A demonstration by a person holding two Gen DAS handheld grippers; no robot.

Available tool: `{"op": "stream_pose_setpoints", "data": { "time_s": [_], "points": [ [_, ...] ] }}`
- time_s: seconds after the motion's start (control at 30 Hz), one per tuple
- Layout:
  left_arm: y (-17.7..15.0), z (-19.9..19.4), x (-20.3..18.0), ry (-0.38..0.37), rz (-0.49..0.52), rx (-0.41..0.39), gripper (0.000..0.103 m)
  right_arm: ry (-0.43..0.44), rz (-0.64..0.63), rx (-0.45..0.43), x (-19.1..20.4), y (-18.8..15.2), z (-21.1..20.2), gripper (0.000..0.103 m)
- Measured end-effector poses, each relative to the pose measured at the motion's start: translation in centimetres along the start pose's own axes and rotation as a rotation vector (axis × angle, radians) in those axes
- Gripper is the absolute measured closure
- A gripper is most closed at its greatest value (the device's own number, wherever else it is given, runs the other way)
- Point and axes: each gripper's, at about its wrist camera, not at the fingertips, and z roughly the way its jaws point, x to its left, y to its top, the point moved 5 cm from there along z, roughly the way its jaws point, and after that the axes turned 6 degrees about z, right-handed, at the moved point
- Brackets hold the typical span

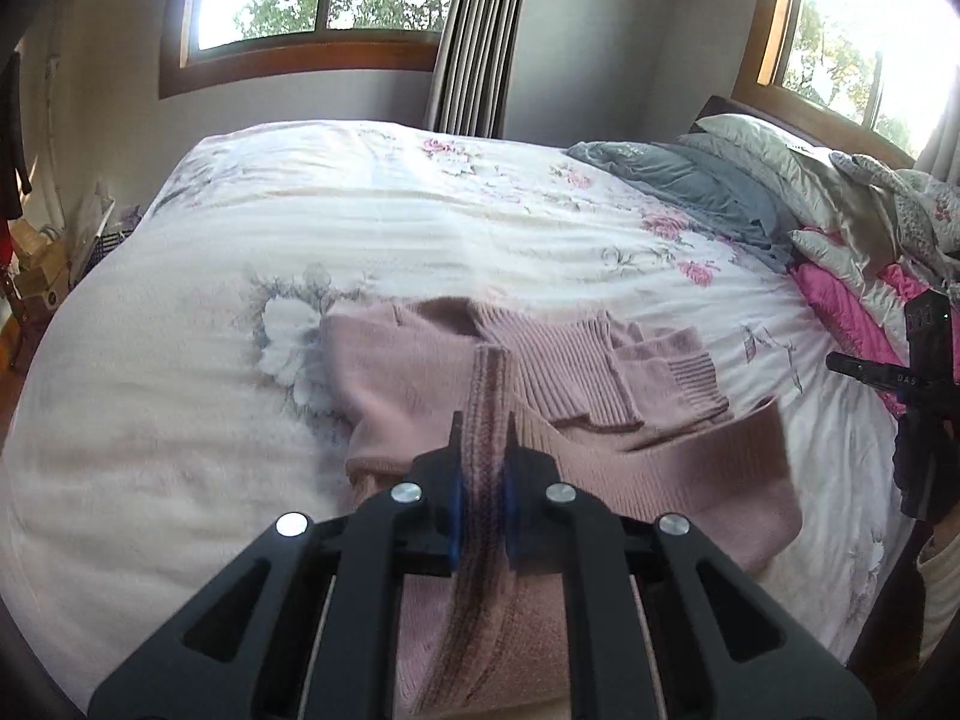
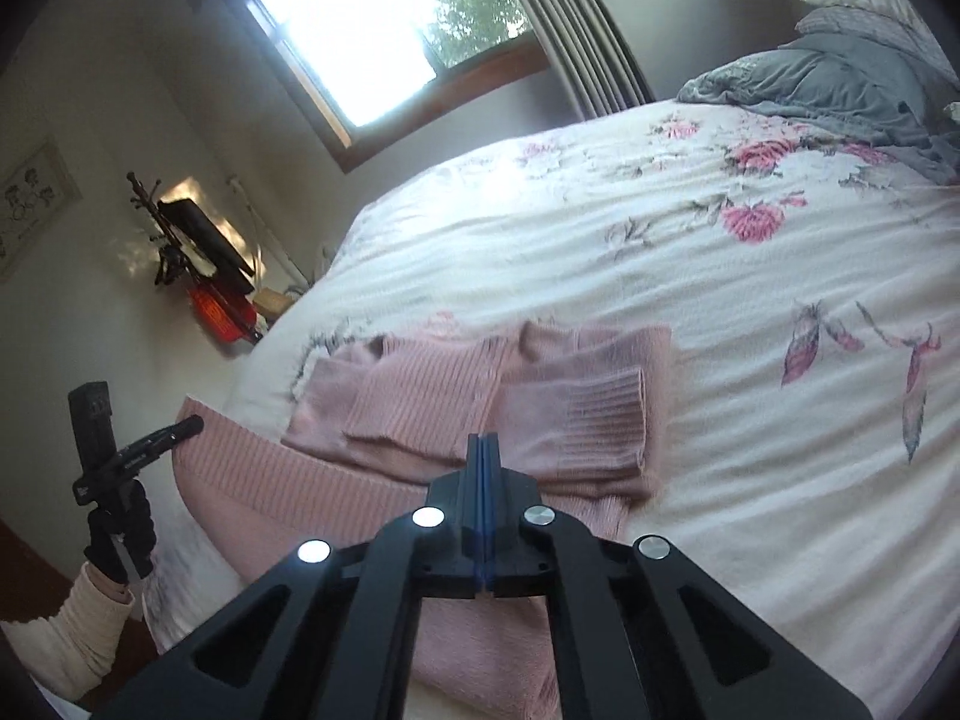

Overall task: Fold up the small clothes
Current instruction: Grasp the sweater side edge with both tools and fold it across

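Midway, by the look of it. Pink sweater (image 1: pixel 576 420) on the bed (image 1: pixel 180 420), sleeves already crossed over the chest. Left claw (image 1: pixel 485 438) pinching the ribbed hem, lifted. Right claw (image 2: pixel 483 450) pressed together, apparently empty. Bottom-to-top fold and smoothing left.

My right gripper (image 1: pixel 882 373), seen from the left wrist, carries small pale letters on its black finger that look like "DAS", though I can't be sure. My left gripper (image 2: pixel 141 450) bears similar print, too small to read.
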Motion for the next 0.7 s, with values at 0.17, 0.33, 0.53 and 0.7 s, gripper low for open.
{"op": "stream_pose_setpoints", "data": {
  "time_s": [0.17,0.33,0.53,0.7],
  "points": [
    [0.4,4.6,0.8,0.010,-0.020,0.104,0.095,-0.031,0.020,0.115,-1.9,1.2,3.4,0.092],
    [-4.7,7.4,3.9,0.029,-0.138,0.223,0.095,-0.126,-0.004,0.336,-5.1,-4.6,10.1,0.067],
    [-8.5,8.1,6.7,0.044,-0.209,0.283,0.095,-0.146,-0.008,0.431,-6.9,-7.9,14.7,0.046],
    [-9.2,8.3,6.4,0.050,-0.201,0.281,0.095,-0.177,-0.147,0.445,-4.9,-8.6,15.3,0.081]
  ]
}}
